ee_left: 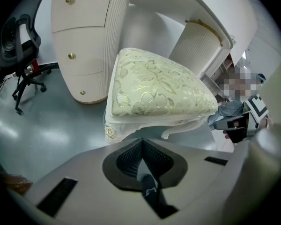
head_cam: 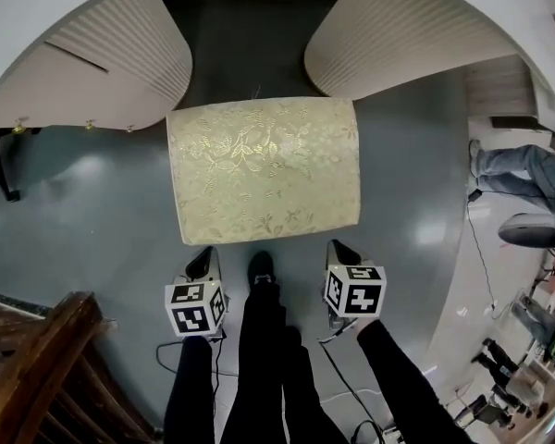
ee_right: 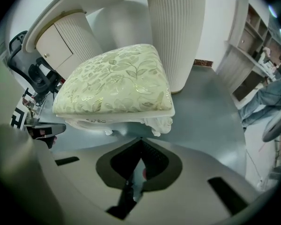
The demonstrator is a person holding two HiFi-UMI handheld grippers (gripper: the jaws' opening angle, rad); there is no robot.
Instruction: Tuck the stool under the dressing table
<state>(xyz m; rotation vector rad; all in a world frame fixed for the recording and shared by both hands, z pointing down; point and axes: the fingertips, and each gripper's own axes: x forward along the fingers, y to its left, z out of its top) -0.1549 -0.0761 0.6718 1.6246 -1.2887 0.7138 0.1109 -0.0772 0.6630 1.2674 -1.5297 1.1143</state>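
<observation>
Plainly, both pairs of jaws are seen pressed together, with nothing held between them. The left gripper (ee_left: 140,142) is pointed at the near left corner of the cream-and-gold floral brocade stool on its white carved frame (ee_left: 154,88). The right gripper (ee_right: 140,142) is pointed at the near right corner. Each tip is placed just beside the stool's near edge. Whether the frame is actually touched cannot be told from any view.

The stool is set squarely on the glossy grey floor (head_cam: 92,202), directly in front of the white dressing table with curved ribbed pedestals (head_cam: 102,54). Its far edge is lined up with the mouth of the dark kneehole (head_cam: 245,40), so most of the seat is judged to lie outside and the tucking is not yet done.

Several faults can be expected from here. If one side is pushed harder than the other, the stool may be turned. A far corner could then be driven into the left ribbed pedestal (head_cam: 129,44) or the right one (head_cam: 388,35), since little spare room appears beside the seat. Because nothing is gripped, the closed tips may slip off the carved rail or ride up over the soft cushion, and the push would be lost. The legs might also catch and judder on the floor. The black shoe (head_cam: 262,268) placed between the grippers could be stepped into the stool's path.
</observation>
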